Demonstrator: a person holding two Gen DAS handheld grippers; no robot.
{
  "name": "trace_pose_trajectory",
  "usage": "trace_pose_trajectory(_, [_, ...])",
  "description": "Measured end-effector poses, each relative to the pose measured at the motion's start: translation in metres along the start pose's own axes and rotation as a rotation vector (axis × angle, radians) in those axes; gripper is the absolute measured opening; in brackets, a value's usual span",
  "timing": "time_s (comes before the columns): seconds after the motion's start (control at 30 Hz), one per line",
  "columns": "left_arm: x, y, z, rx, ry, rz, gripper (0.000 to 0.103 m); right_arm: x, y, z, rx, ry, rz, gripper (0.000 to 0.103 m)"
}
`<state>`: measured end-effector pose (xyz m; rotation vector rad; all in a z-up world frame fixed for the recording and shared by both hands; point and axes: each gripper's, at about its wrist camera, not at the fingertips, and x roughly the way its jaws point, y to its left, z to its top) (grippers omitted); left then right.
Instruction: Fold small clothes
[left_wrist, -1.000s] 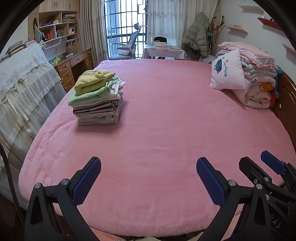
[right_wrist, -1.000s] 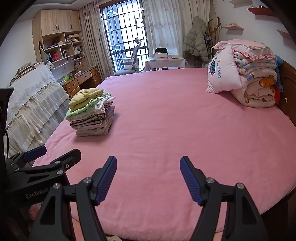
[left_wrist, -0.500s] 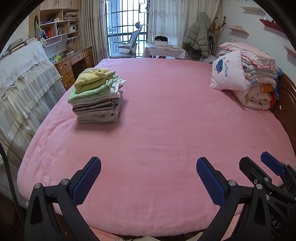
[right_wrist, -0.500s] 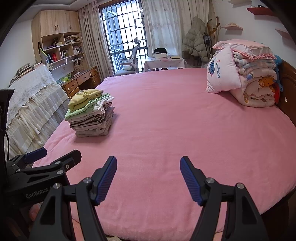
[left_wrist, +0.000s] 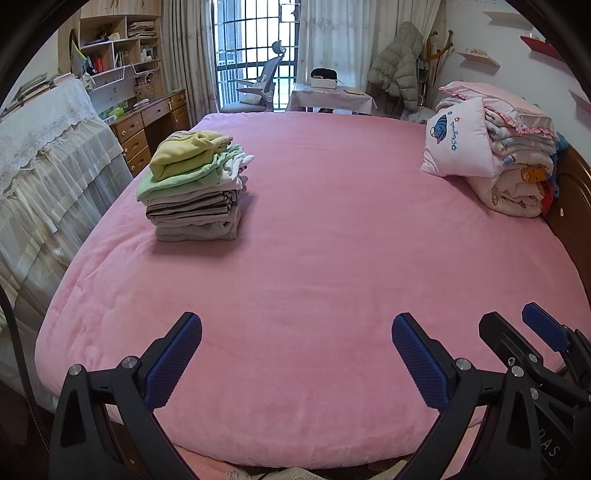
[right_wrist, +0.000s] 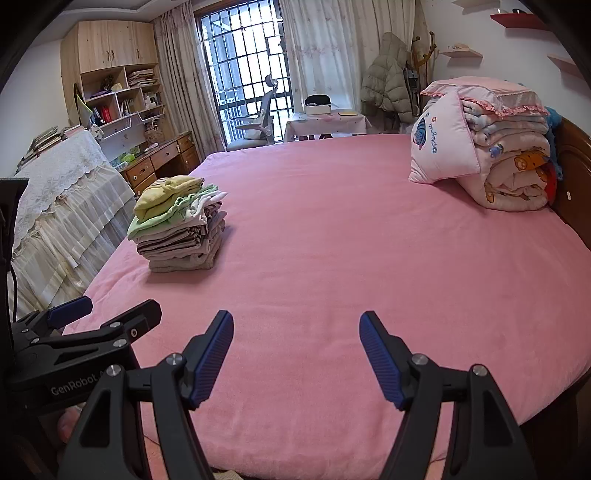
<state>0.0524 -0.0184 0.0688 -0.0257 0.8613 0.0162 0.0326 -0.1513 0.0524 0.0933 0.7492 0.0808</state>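
Left wrist view: left gripper (left_wrist: 296, 334) spread wide, blue pads (left_wrist: 173, 363) bare, nothing pinched, poised over the near edge of the pink bed cover (left_wrist: 332, 258). Stack of folded small clothes (left_wrist: 194, 192) sitting far left on the cover, yellow piece on top, green beneath, grey and striped pieces below, well apart from the tool. Pillow and rolled quilts (left_wrist: 495, 162) at far right by the headboard. No loose garment visible on the bare cover. Right gripper (left_wrist: 517, 332) just beside at the lower right edge.

Right wrist view: right gripper (right_wrist: 296, 332) likewise spread, pads (right_wrist: 380, 358) empty, aimed at the bare middle of the cover (right_wrist: 351, 258). Same stack (right_wrist: 177, 225) at left, edges roughly squared, top pieces a little lumpy. Left gripper (right_wrist: 107, 314) alongside at lower left.

Judged: folding seemingly finished, or between garments. For a next piece: best laid flat on the open middle, clear of the stack; pinch two corners, one per tool, and pull taut before creasing. Keep clear of the pile, since a nudge would likely topple the loose yellow top.
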Motion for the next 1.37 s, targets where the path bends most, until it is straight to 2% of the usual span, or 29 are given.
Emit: trace_pose_trajectory(1.37, [0.0001, -0.0009, -0.0066, 0.006, 0.016, 0.001, 0.101, 0.0037, -0.0070, 0.0002, 0.002, 0.001, 0.000, 0.071])
